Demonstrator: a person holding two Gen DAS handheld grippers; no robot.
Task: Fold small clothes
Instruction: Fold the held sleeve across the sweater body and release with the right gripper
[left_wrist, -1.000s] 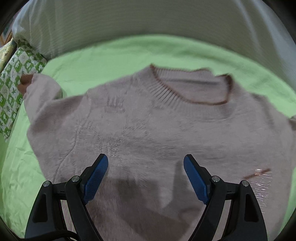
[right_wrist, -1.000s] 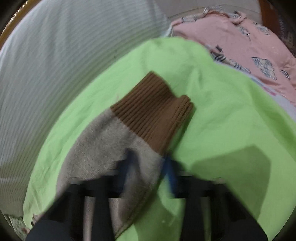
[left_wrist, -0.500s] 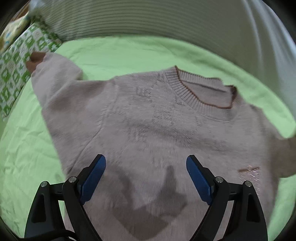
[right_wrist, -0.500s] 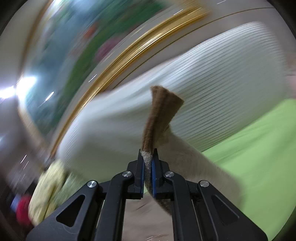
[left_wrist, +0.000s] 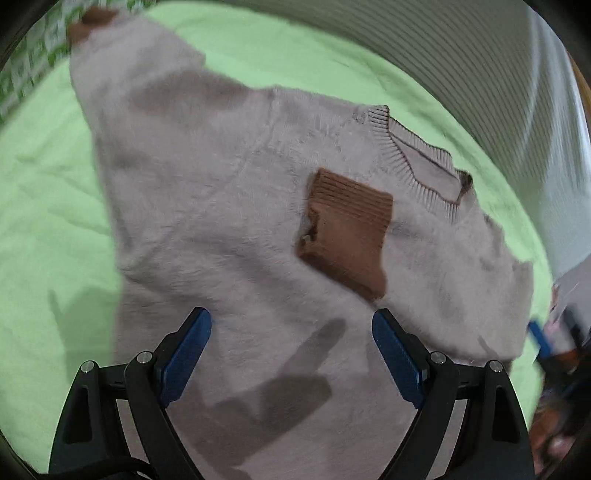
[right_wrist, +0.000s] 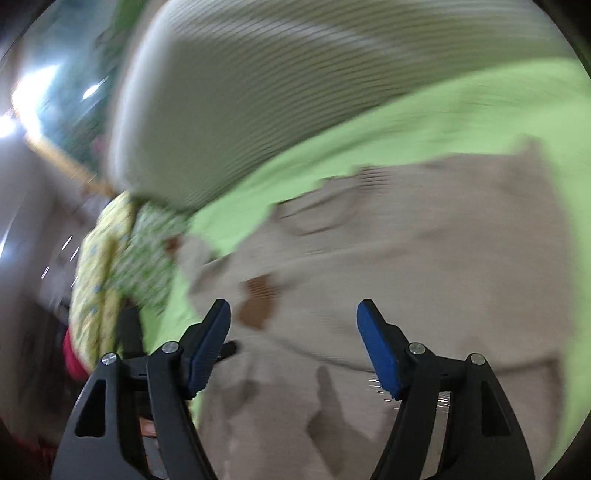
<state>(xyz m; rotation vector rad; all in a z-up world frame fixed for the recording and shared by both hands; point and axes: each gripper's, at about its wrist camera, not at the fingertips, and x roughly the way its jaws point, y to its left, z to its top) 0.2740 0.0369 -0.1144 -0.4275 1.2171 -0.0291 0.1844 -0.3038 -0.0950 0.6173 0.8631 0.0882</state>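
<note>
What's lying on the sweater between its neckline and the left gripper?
In the left wrist view, a brown ribbed sleeve cuff lies folded across the sweater chest, between the neckline and the open left gripper.

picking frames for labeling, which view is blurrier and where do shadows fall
Right wrist view: heavy motion smear over the sweater and the striped pillow. Left wrist view: sharper, only its edges blurred; gripper shadows darken the sweater between the open left gripper fingers.

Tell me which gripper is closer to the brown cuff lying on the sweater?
Left. The left gripper hovers just short of the brown cuff. The right gripper, fingers just opened and empty, is off at the sweater's side.
</note>
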